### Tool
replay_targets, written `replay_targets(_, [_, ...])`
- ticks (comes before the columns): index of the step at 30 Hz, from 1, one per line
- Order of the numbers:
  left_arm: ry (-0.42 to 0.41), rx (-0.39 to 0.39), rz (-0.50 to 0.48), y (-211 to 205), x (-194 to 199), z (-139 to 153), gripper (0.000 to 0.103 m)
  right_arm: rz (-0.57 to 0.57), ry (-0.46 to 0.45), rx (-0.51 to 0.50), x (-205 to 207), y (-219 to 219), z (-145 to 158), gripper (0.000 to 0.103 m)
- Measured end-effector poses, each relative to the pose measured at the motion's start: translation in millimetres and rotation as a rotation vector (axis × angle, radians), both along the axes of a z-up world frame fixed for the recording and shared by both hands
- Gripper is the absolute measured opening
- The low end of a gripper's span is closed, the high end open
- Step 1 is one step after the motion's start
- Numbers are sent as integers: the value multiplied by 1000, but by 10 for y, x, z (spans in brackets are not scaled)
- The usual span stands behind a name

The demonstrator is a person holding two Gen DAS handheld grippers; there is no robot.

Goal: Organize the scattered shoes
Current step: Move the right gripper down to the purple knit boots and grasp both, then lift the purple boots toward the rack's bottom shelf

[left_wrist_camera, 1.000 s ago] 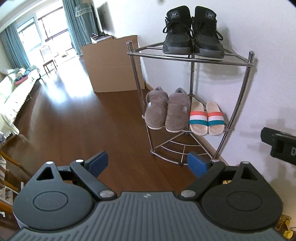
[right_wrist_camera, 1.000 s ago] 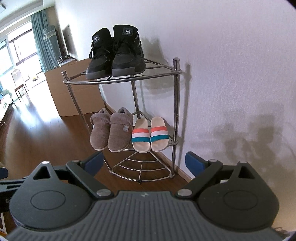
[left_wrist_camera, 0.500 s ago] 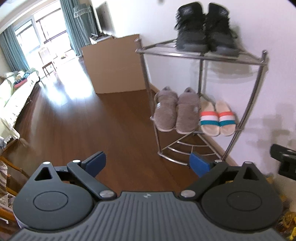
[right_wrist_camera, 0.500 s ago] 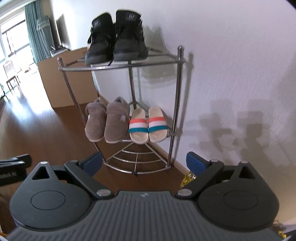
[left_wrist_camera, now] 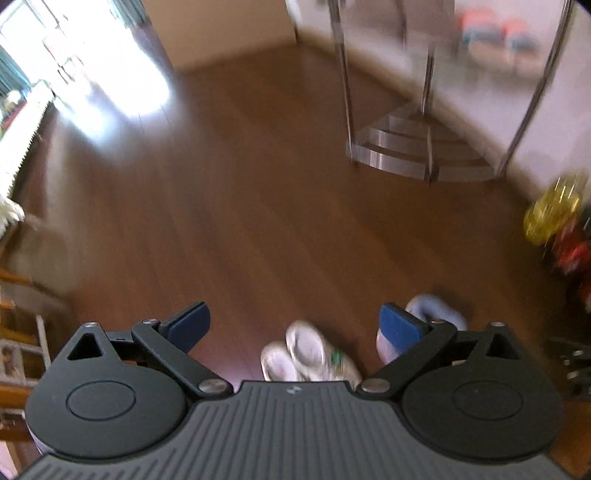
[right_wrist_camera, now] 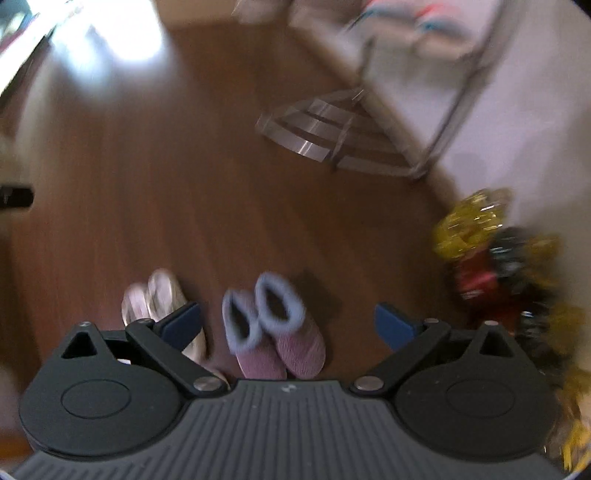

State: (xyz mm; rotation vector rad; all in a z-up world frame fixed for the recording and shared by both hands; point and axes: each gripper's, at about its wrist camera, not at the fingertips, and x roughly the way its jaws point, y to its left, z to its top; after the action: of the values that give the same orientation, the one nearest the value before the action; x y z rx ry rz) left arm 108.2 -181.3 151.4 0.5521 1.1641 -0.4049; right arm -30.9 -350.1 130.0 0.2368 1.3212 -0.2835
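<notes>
Both views are motion-blurred and look down at the wood floor. A pair of purple slippers with blue fleece cuffs [right_wrist_camera: 271,332] lies on the floor between my right gripper's fingers; its cuff shows by the right finger in the left wrist view [left_wrist_camera: 436,317]. A pair of white sneakers [left_wrist_camera: 308,354] lies beside them, also in the right wrist view [right_wrist_camera: 159,299]. My left gripper [left_wrist_camera: 295,328] is open and empty above the sneakers. My right gripper [right_wrist_camera: 288,325] is open and empty above the slippers. The chrome corner shoe rack [left_wrist_camera: 413,151] stands beyond, its bottom shelf bare [right_wrist_camera: 332,136].
Striped sandals [left_wrist_camera: 491,33] blur on the rack's middle shelf. A heap of gold and red decorations [right_wrist_camera: 491,251] lies by the white wall at right, also in the left wrist view [left_wrist_camera: 554,221]. A cardboard box [left_wrist_camera: 218,29] stands at the back. Bright sunlight falls on the floor at left.
Both grippers have tilted sharply down from the rack toward the floor. The white sneakers and purple slippers have come into view beneath them. Both jaws stay open.
</notes>
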Motion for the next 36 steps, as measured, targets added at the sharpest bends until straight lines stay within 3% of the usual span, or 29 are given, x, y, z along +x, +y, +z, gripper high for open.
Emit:
replay_targets(6, [39,-3,63,33,-58,-1438,99,225,23,-43,301,267,-1797,89])
replay_targets(9, [58,-2,63,31,-80,-1950,98,281,30,-61,451,382,-2485,89])
replay_targets(12, [74,9,71,33,-51,-2329,98,302,92,-57,545,449,-3065,88])
replay_targets(14, [98,9,75,54,-13,-2522,98,317,137,-56,570,473,-3310,74])
replay_targets(15, [110,9,76,53,13,-2599,98,334,198,-37,564,501,-3538,47])
replay_targets(16, [116,10,75,53,47,-2633,98,338,246,-9,548,517,-3744,32])
replay_targets(17, [123,13,71,49,60,-2679,98,321,236,1,521,508,-3833,31])
replay_targets(21, [133,45,52,-54,61,-2672,98,259,198,37,449,400,-3815,24])
replay_targets(27, [92,36,-11,-381,119,-2319,98,64,113,84,410,-153,-3182,23])
replay_targets(31, [38,9,-18,-637,242,-2039,98,-103,58,91,822,-706,-2649,24])
replay_targets(36, [-21,-48,-20,-958,588,-1877,98,-180,-61,60,1883,-1338,-2267,24])
